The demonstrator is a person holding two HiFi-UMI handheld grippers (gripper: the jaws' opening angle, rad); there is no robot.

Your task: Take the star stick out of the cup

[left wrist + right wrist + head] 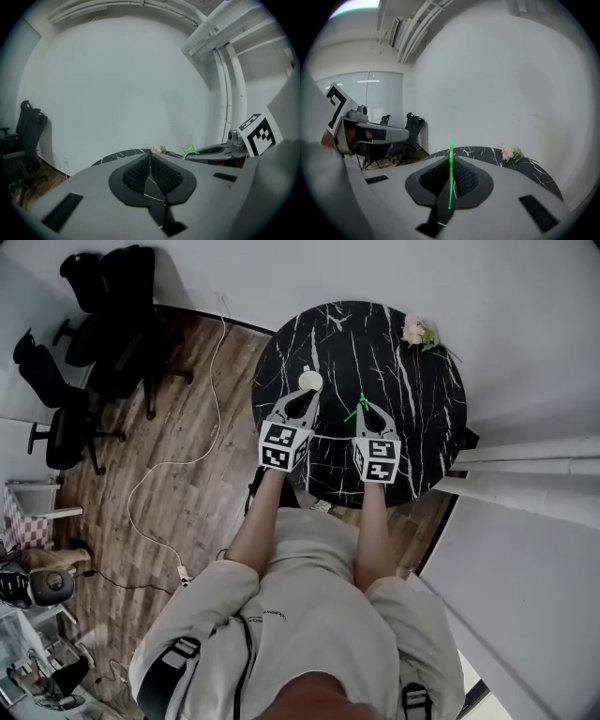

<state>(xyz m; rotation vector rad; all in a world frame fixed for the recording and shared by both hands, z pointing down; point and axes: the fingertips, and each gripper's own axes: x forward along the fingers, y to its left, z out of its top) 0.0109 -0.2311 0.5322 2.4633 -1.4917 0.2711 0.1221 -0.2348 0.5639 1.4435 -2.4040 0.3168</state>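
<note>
Two grippers: left gripper (307, 394) is sitting closed and empty beside the cup (310, 380); right gripper (451, 157) is pinching the star stick (450, 183).
Stick: hovering clear of the cup, over the table (375, 334).
Progress: looking basically done imo.

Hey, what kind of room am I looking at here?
Probably an office or studio room: black office chairs on a wood floor, a round black marble-look table against plain white walls, and a cable trailing across the floor.
</note>
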